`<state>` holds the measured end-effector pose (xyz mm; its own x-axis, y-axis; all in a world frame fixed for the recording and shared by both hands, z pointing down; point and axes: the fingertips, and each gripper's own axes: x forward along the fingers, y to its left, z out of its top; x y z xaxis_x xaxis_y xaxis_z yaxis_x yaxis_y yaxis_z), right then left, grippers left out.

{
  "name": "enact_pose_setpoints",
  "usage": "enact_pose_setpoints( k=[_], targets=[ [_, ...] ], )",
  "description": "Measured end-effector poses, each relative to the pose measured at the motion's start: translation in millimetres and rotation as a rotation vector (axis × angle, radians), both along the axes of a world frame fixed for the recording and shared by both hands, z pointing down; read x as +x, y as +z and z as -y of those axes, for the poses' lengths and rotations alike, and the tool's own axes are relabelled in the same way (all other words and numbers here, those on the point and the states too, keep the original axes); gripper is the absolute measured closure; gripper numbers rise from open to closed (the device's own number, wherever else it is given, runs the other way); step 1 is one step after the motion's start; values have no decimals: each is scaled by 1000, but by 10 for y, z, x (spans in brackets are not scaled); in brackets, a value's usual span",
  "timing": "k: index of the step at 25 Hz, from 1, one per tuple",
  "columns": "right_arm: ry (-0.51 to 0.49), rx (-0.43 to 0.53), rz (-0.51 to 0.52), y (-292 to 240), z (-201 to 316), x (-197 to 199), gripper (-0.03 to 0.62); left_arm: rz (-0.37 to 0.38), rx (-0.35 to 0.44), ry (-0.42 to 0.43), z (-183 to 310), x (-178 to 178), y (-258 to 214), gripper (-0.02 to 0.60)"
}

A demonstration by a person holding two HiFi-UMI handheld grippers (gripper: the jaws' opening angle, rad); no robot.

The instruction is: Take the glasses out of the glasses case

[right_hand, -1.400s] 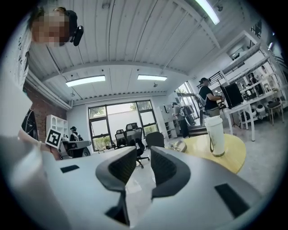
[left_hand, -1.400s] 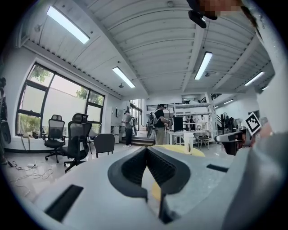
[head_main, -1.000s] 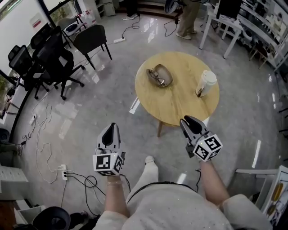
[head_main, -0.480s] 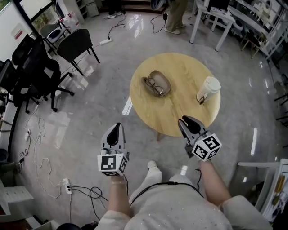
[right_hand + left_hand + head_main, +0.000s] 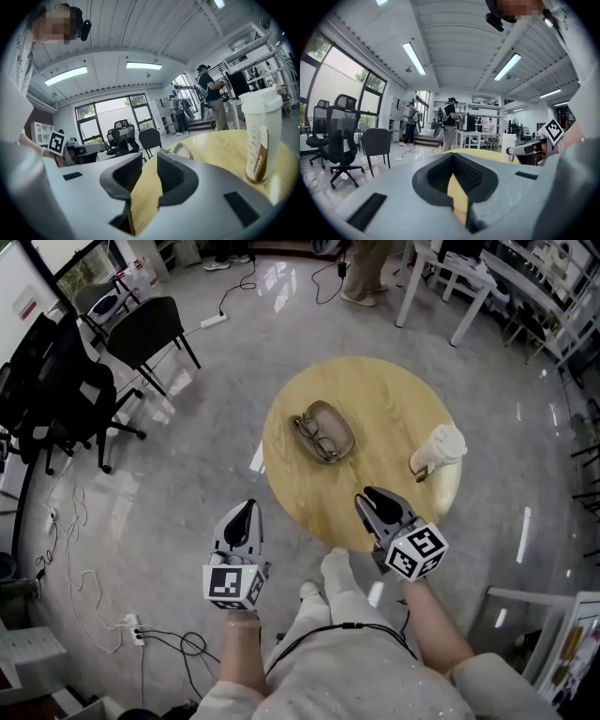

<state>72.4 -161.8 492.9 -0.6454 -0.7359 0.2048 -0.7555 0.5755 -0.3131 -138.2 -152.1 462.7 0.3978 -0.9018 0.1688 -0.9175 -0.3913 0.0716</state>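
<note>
An open tan glasses case (image 5: 324, 430) lies on the round wooden table (image 5: 375, 390) with dark-framed glasses (image 5: 317, 437) inside it. In the right gripper view the case (image 5: 183, 150) shows just beyond the jaws. My left gripper (image 5: 246, 507) hangs over the floor, left of the table's near edge, with its jaw tips together and nothing in them (image 5: 451, 157). My right gripper (image 5: 366, 495) is above the near edge of the table, short of the case, with its jaws a narrow slit apart and empty (image 5: 150, 157).
A white lidded cup (image 5: 438, 450) stands at the table's right side, close to my right gripper. Black office chairs (image 5: 66, 381) stand at the left, cables (image 5: 178, 643) trail on the floor, and white desks (image 5: 450, 277) are at the back. People stand far off.
I have stepped nearer the table. My right gripper has gone from beside the table to above its near edge; the left gripper stays over the floor.
</note>
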Motion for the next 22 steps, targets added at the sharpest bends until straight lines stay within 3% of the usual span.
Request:
enact_pose_setpoints(
  k=[10, 22],
  targets=[
    [-81, -32, -14, 138, 751, -75, 490, -18, 0, -63, 649, 155, 3, 578],
    [-140, -94, -28, 343, 1106, -304, 490, -4, -38, -58, 1017, 223, 160, 578]
  ],
)
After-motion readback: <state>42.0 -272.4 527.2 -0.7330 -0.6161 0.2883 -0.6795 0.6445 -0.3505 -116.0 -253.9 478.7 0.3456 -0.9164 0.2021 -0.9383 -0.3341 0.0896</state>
